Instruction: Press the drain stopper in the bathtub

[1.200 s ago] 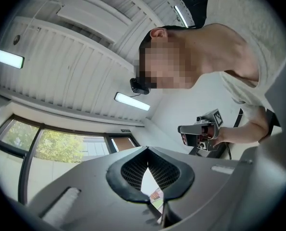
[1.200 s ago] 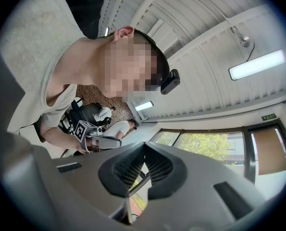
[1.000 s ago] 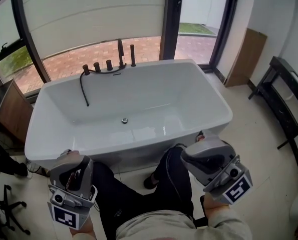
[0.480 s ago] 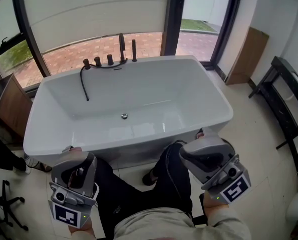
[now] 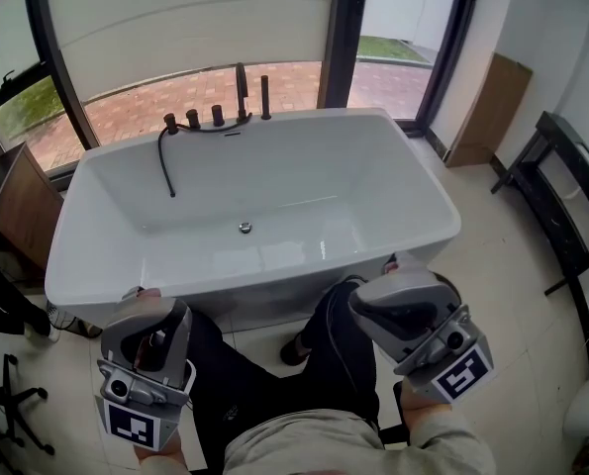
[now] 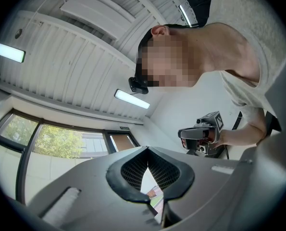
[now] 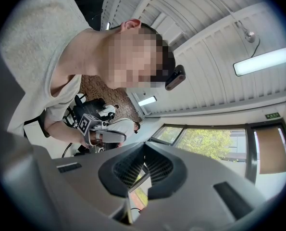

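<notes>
Far left in the head view, a brown cabinet (image 5: 22,216) stands by the window. Down in the near-left corner, low by the person's knee, is the left gripper (image 6: 147,152). Its own view looks up at the ceiling, and its fingers are tips together with only a thin sliver of daylight below, nothing between them.

Moving across, the white bathtub (image 5: 274,166) fills the middle of the room. Dark tap fittings (image 5: 215,117) line its far rim, and a black hose (image 5: 165,171) hangs down the inside wall. The drain stopper (image 5: 245,228) is a small metal disc on the tub floor at the centre. It lies well apart from both tools and nothing touches it.

This side of the tub are the person's dark trousers (image 5: 274,364). To their right comes the right gripper (image 7: 143,148), also held low outside the tub. Its fingers are pressed tip to tip, empty.

At the far right, a black rack (image 5: 561,181) stands against the wall.
</notes>
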Demonstrator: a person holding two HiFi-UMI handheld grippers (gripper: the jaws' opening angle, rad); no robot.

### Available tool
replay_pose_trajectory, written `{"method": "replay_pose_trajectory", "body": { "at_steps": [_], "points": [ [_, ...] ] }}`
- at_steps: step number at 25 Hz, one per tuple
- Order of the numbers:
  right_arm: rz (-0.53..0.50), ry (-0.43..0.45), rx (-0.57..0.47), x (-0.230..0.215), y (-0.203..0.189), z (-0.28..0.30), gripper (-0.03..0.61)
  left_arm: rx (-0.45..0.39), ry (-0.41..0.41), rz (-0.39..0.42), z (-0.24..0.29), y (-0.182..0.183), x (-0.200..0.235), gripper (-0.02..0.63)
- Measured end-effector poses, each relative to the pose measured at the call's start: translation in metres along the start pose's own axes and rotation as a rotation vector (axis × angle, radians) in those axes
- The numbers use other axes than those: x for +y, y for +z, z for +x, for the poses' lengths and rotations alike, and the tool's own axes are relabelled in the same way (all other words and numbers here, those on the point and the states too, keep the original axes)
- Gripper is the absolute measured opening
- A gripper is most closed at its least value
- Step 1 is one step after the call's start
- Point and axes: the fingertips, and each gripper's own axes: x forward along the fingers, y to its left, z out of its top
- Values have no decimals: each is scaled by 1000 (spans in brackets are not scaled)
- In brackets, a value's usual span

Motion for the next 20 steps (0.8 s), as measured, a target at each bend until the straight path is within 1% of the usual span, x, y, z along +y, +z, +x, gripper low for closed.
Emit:
{"method": "replay_pose_trajectory", "body": {
  "at_steps": [11, 20],
  "points": [
    [-22, 29, 39, 7, -7, 4, 2, 5, -6, -4, 0, -1, -2, 8],
    [-28, 39, 42, 10, -8, 5, 3, 6, -9, 2, 1, 0, -3, 8]
  ]
}}
